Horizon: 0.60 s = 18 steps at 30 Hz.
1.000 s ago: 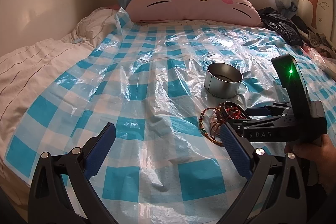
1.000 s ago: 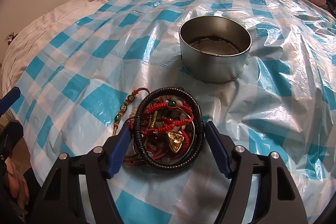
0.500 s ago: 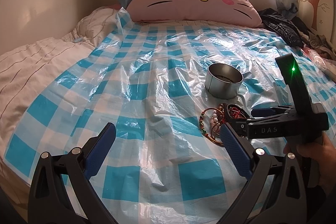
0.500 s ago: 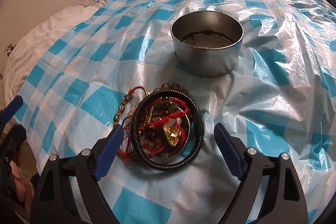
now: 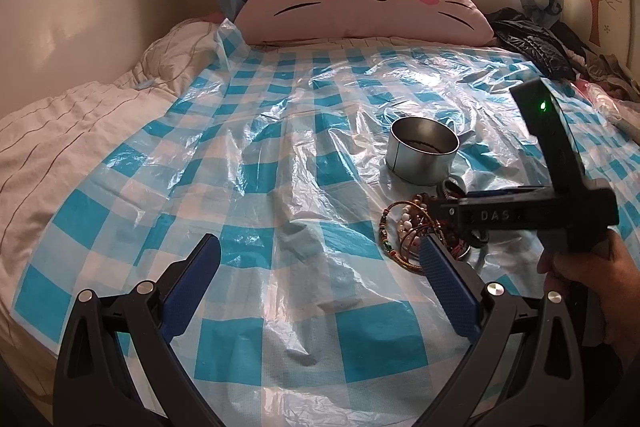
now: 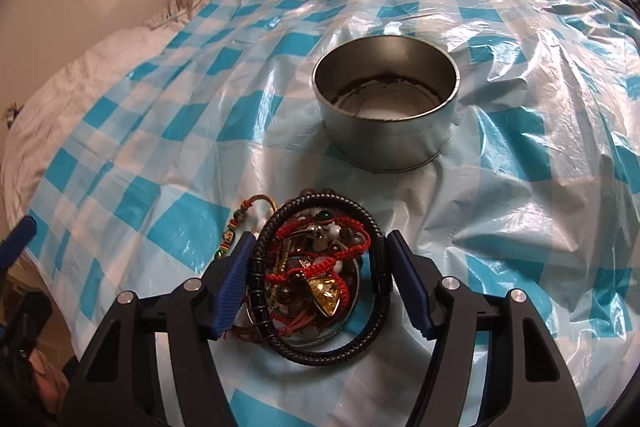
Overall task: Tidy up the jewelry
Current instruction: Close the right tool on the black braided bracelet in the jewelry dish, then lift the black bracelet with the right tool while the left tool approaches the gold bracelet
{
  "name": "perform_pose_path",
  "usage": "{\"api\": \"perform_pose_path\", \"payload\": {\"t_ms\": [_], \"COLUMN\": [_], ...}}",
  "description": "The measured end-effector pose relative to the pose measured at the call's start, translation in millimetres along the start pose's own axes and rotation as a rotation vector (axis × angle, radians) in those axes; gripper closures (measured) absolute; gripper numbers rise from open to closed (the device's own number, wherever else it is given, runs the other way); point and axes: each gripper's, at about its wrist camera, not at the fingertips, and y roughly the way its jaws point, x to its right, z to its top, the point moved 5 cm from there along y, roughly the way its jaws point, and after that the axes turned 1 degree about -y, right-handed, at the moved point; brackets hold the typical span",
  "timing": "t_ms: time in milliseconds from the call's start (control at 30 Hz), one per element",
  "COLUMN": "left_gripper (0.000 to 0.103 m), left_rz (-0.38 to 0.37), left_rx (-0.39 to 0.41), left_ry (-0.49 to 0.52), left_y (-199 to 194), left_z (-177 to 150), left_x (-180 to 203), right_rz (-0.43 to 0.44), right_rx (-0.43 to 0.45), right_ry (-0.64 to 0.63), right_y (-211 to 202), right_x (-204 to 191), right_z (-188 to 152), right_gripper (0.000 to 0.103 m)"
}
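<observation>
The jewelry pile (image 6: 316, 271) lies on the checked sheet (image 6: 160, 131), between the fingers of my right gripper (image 6: 318, 283), whose jaws have just been closing around it, with the tin (image 6: 386, 107) at twelve o'clock and the left gripper (image 5: 320, 287) open, farther away.

The only lettering that can be read is "DAS", in pale capitals on the side of the black body of the right tool (image 5: 452, 223), seen from the left wrist view. More characters may follow those three, but they are too blurred to make out. The right wrist view shows no text, number or brand at all.
</observation>
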Motion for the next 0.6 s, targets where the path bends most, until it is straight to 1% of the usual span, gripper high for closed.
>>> {"api": "perform_pose_path", "payload": {"t_ms": [67,133,233,300,367,433,500,533,567,600], "left_gripper": [0.007,0.007,0.007,0.008,0.008,0.008,0.008,0.008,0.008,0.008], "left_rz": [-0.037,-0.079,-0.15,-0.22,-0.264,-0.282,-0.283,-0.278,-0.273,-0.284], "left_rx": [-0.016,-0.043,-0.092,-0.133,-0.142,-0.123,-0.086,-0.081,-0.095,-0.114], "left_ry": [0.033,0.062,0.094,0.11,0.115,0.128,0.162,0.183,0.197,0.204], "left_y": [3,9,24,37,47,53,61,67,75,81], "left_z": [0,-1,1,3,7,11,16,18,19,20], "left_x": [7,15,26,33,41,46,51,54,56,59], "right_rz": [0.056,0.097,0.093,0.086,0.076,0.071,0.066,0.068,0.069,0.07], "right_rx": [0.055,0.084,0.094,0.101,0.108,0.114,0.12,0.123,0.127,0.131], "right_ry": [0.061,0.117,0.149,0.151,0.145,0.144,0.151,0.157,0.165,0.173], "right_y": [-14,-23,-26,-28,-30,-31,-32,-33,-34,-35], "right_x": [9,18,27,29,29,31,33,36,38,42], "right_z": [5,9,11,12,13,13,13,13,13,13], "right_gripper": [0.038,0.038,0.038,0.038,0.038,0.038,0.038,0.038,0.038,0.038]}}
